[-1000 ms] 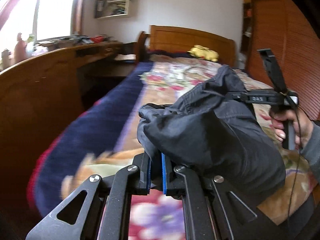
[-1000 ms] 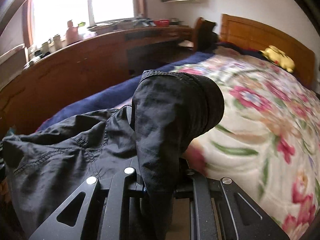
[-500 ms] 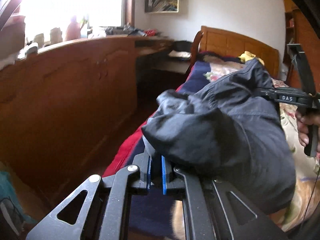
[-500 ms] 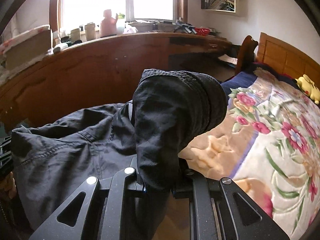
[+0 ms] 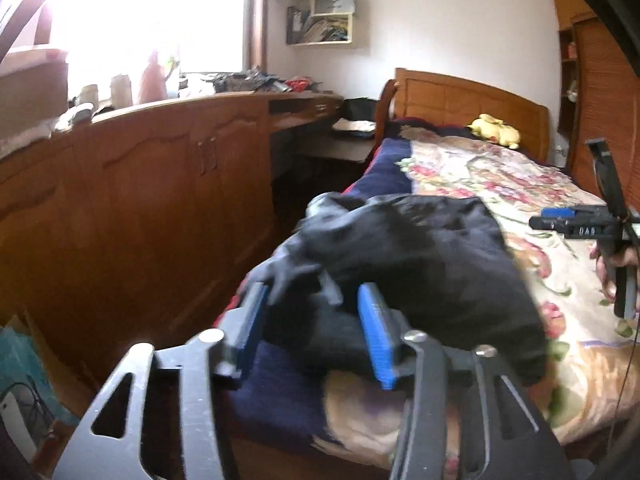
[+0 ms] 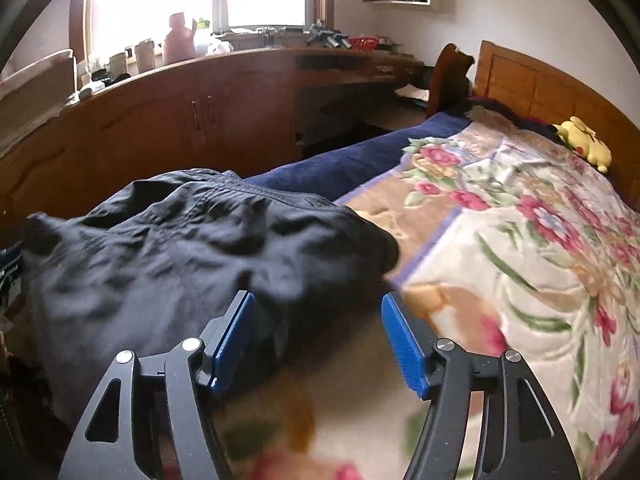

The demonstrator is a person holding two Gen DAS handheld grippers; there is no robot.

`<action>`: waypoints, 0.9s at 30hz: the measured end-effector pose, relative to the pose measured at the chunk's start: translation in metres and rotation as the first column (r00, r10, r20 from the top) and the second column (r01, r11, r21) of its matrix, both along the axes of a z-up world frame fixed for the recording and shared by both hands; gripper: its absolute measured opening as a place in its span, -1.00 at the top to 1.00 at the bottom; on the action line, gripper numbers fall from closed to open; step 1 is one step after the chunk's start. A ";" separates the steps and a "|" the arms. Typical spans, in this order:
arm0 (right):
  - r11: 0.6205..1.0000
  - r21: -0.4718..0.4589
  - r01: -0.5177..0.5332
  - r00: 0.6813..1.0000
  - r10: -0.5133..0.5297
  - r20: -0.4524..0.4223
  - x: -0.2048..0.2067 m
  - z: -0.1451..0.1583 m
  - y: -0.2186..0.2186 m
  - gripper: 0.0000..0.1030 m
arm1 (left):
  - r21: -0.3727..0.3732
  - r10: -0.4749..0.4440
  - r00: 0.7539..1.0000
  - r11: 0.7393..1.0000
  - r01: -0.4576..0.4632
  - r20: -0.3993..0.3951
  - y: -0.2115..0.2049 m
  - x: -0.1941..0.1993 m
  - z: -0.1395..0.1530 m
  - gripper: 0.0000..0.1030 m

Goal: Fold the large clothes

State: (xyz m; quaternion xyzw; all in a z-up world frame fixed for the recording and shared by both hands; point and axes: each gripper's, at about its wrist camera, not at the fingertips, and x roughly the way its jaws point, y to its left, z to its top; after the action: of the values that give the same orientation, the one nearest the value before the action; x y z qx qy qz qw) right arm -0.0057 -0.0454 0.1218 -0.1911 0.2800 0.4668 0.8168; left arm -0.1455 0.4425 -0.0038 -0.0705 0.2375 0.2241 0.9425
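Note:
A dark grey garment point(image 5: 416, 264) lies bunched near the bed's left edge, on the flowered blanket point(image 5: 500, 176). My left gripper point(image 5: 312, 312) has its blue pads spread and its jaws are opening; a fold of the cloth still lies loosely between them, not pressed. In the right wrist view the same garment point(image 6: 168, 248) spreads to the left. My right gripper point(image 6: 320, 320) is also opening, its blue pads wide apart, with the garment's near edge just ahead of them. The right gripper point(image 5: 560, 216) also shows at the right of the left wrist view, held by a hand point(image 5: 612, 268).
A long wooden cabinet point(image 6: 168, 120) with a cluttered top runs along the bed's left side. The wooden headboard point(image 6: 540, 88) and a yellow plush toy point(image 6: 584, 142) are at the far end. A dark blue blanket edge point(image 6: 352, 164) hangs on the left.
Both grippers were shut on the raised garment; now both have opened and the garment has dropped onto the bed, flatter than before.

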 end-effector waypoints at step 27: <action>0.958 0.146 0.248 0.960 -0.263 0.098 -0.070 0.031 -0.251 -0.57 | 0.024 -0.312 0.946 0.950 0.311 0.087 -0.223 0.103 0.040 -0.60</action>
State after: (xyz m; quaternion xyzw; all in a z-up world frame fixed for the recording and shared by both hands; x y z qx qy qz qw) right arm -0.0756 -0.2961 0.1526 -0.1258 0.2229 0.3627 0.8961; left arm -0.0428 0.2195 0.0366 -0.0375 0.2019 0.0701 0.9762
